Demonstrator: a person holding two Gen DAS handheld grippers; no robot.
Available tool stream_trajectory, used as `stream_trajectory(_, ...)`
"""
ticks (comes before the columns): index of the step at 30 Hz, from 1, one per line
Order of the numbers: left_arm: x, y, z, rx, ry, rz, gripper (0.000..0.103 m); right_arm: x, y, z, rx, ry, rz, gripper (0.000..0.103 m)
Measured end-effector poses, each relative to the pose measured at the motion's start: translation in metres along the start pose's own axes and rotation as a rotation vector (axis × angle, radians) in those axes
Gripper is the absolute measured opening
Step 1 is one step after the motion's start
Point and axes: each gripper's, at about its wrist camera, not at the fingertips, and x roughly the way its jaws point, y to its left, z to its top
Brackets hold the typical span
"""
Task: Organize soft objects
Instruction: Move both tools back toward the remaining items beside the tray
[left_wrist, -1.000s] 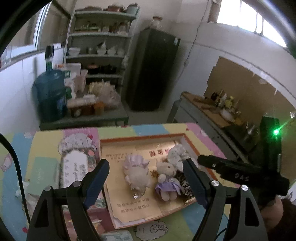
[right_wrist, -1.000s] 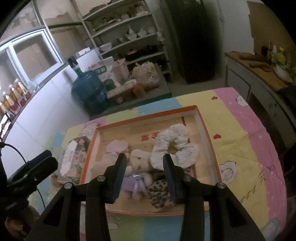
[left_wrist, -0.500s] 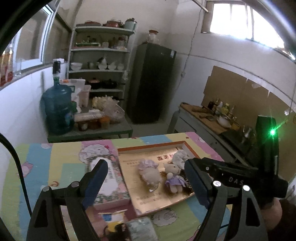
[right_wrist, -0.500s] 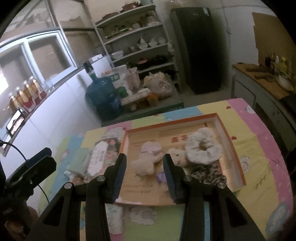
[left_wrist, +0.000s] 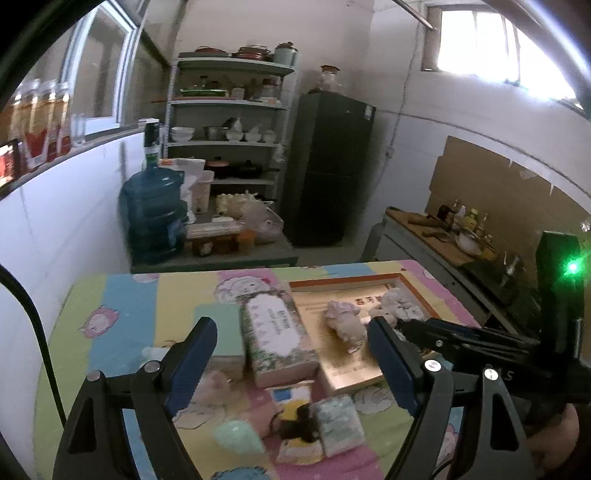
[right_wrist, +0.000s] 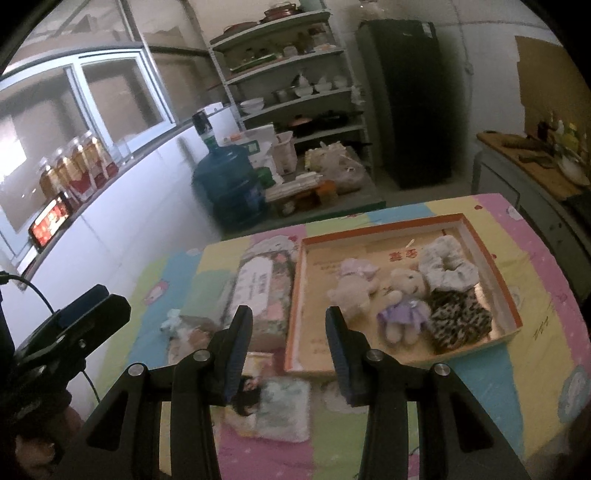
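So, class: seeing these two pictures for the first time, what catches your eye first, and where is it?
The orange-rimmed box on the pastel cartoon tablecloth, holding two small teddy bears, a white scrunchie and a leopard-print one. Left of the box lies a floral tissue pack; behind stands a big blue water jug.

My left gripper (left_wrist: 291, 354) hangs wide apart and empty above the counter (left_wrist: 122, 306); tissue box (left_wrist: 275, 339) beside the tray (left_wrist: 373, 378) of plush toys (left_wrist: 341, 319).
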Motion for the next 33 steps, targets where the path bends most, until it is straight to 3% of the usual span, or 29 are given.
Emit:
stream_trajectory(9, -0.032, 0.042, -0.011, -0.032, -0.013, 0.025, 0.084, -0.014, 0.033, -0.018, -0.011, -0.009, -0.005, 0.042)
stream_trajectory(13, -0.041, 0.055, -0.018, -0.041, -0.001, 0.028, 0.084, -0.019, 0.046, -0.025, -0.014, -0.012, -0.003, 0.057)
stream_trajectory(33, -0.066, 0.123, -0.058, -0.135, 0.029, 0.109, 0.084, 0.03, 0.085, -0.07, -0.055, 0.13, 0.001, 0.057)
